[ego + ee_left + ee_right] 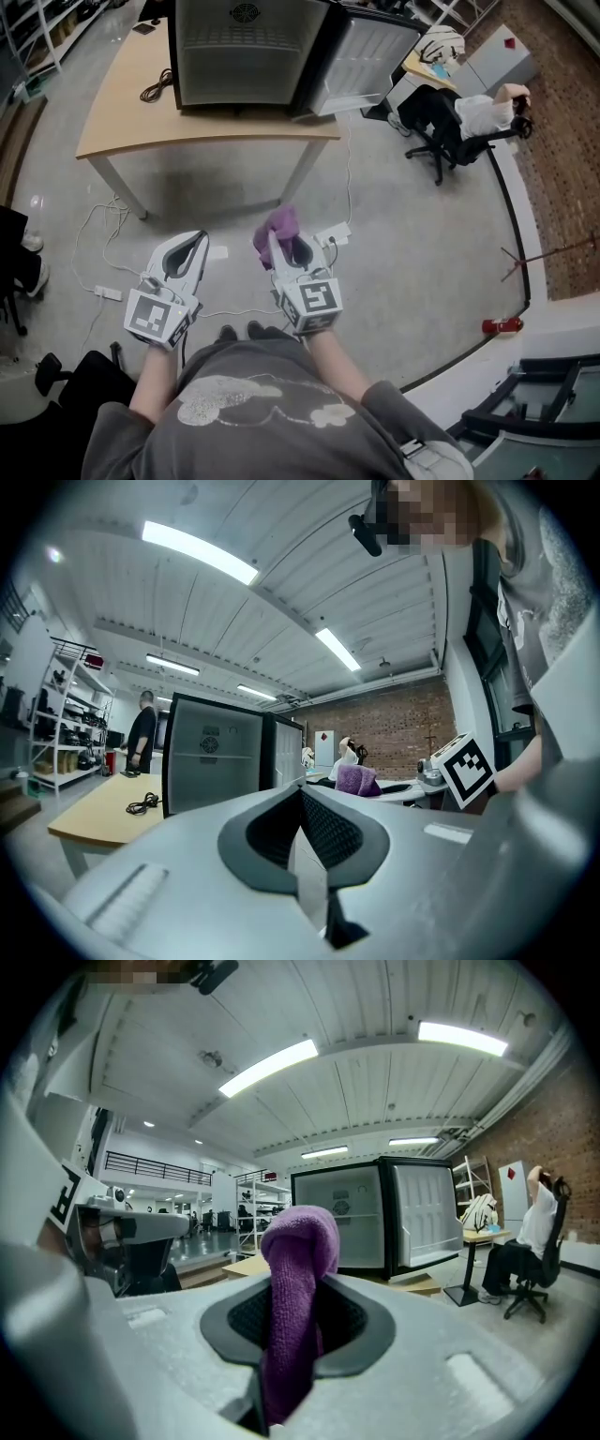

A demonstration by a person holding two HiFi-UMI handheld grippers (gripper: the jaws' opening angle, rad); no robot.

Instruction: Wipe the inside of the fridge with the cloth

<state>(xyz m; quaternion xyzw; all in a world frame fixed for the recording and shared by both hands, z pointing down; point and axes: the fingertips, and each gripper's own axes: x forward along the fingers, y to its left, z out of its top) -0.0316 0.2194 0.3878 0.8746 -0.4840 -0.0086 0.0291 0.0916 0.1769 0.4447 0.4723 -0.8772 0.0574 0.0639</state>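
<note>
A light wooden table (122, 122) on white legs carries an open-doored fridge (248, 52), with a coiled black cable (156, 87) lying just beside it on the tabletop. On the grey concrete floor (422, 234) below lie two white power strips (333, 232) with trailing white cords (98, 234); a black office chair (441, 127) stands off to the right.

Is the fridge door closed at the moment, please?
No, the door of the fridge stands swung wide open, baring the white interior.
</note>
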